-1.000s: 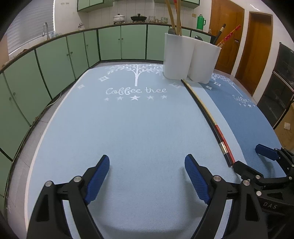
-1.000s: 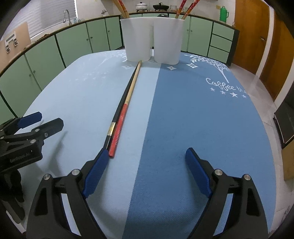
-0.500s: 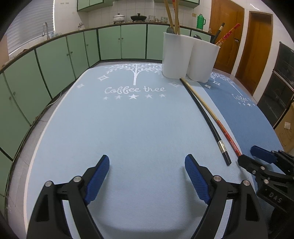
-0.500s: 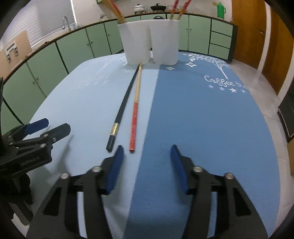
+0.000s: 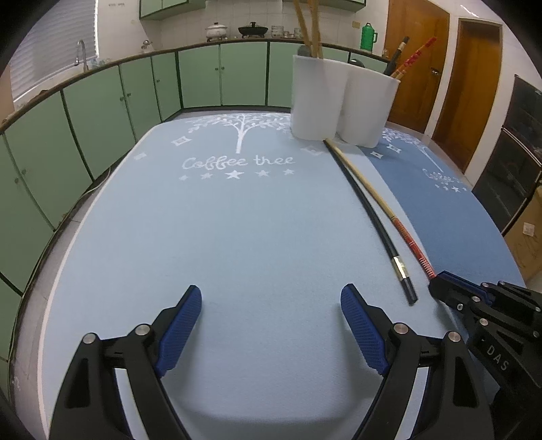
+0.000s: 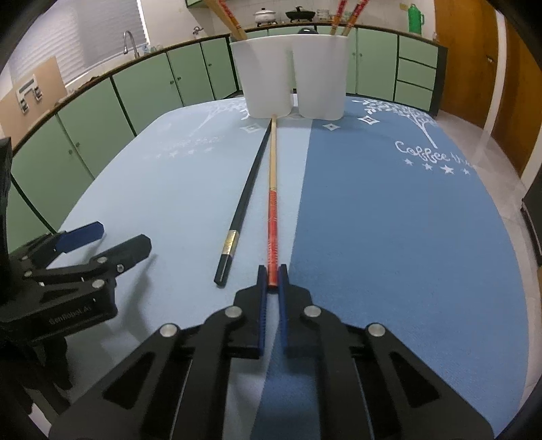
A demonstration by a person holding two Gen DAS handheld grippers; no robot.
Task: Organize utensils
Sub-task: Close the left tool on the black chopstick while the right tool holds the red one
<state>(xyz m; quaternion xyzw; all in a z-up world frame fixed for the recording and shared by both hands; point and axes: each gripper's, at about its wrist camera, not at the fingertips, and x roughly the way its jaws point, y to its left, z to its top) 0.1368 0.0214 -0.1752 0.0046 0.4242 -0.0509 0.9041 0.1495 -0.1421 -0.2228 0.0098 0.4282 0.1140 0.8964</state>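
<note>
Right gripper [image 6: 272, 276], wide apart a second ago, now pinches the red-and-tan wooden chopstick [image 6: 272, 189] beside the black chopstick [image 6: 244, 199]; its clamped end's hidden. Left gripper [image 5: 271, 325] unchanged, gaping.

Your right gripper [image 6: 272, 276] has swallowed the near end of the red-handled chopstick [image 6: 273, 216]: between the fingers [image 6: 261, 291] the tip is out of sight. At its far end, straight ahead of the fingers, it runs up against the white holder [image 6: 267, 78], so you can't tell whether it touches. The utensils [image 6: 342, 17] standing in there are chopped off by the top edge, lower halves buried behind the walls. From your left gripper [image 5: 271, 318], the right gripper's body [image 5: 491, 325] runs off the right-hand edge, beyond your right-side finger.
</note>
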